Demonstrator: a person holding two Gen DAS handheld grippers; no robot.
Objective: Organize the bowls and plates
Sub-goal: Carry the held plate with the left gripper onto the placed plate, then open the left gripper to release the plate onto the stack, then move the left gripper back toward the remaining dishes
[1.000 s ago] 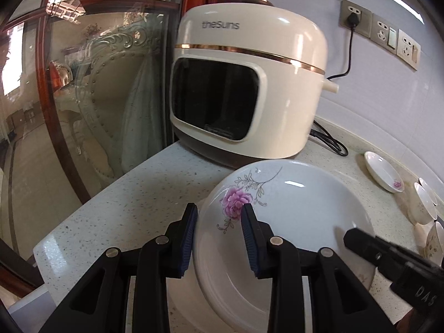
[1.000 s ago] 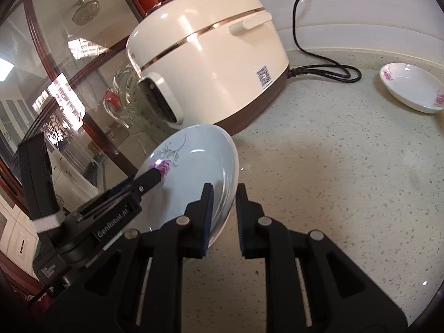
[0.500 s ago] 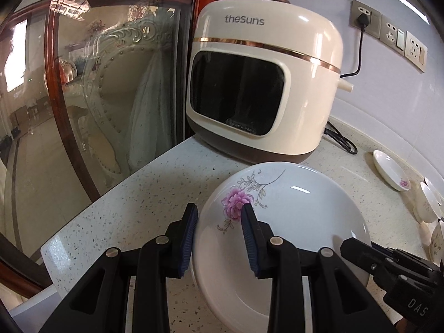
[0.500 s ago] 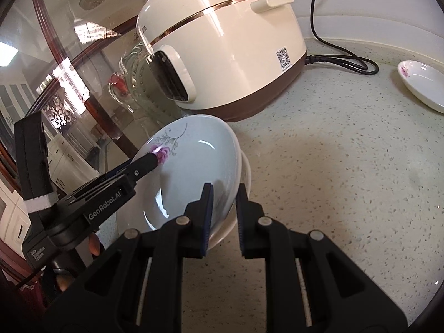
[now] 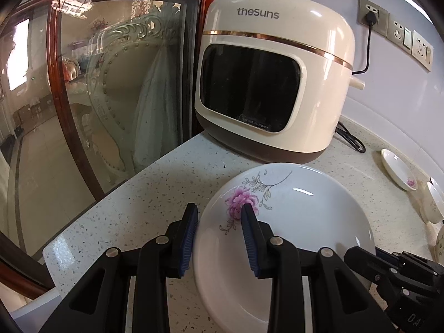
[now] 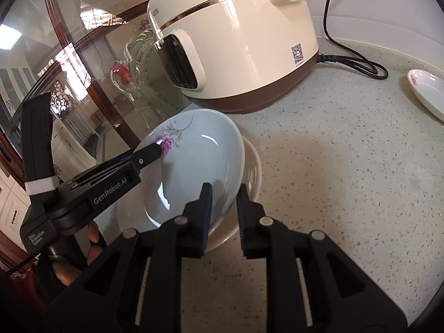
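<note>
Your left tongs [image 5: 219, 216] straddle the near rim of the flowered plate [image 5: 294, 222], one blue-padded finger outside the rim and the other over the pink blossom inside; the pads stand somewhat apart around the rim, and you cannot tell from either view whether they actually press it. Your right tongs [image 6: 224, 194] bracket the opposite edge of the same plate [image 6: 194, 163], fingers on either side of the rim with a visible gap, so here too a firm clamp cannot be confirmed. From the right wrist view the flowered plate sits tilted, its far side raised, nested over a second white plate [image 6: 249, 177] that lies flat on the speckled worktop [image 6: 333, 180]; the left tongs [image 6: 151, 152] reach in from the left with their tip on the pink flower. Beyond the plates stands a cream rice cooker [image 5: 274, 83] with a brown base, a dark front window and the word "thesuns" on its lid, close to the glass partition [image 5: 111, 83] with its red-brown wooden frame. Its black power cord [image 6: 355, 61] trails across the worktop and runs up to a wall socket [image 5: 371, 16]. Farther right, well apart from the stack, a small flowered dish [image 6: 428, 91] rests on the worktop, with more white crockery [image 5: 434, 202] at the right edge of the left wrist view.
</note>
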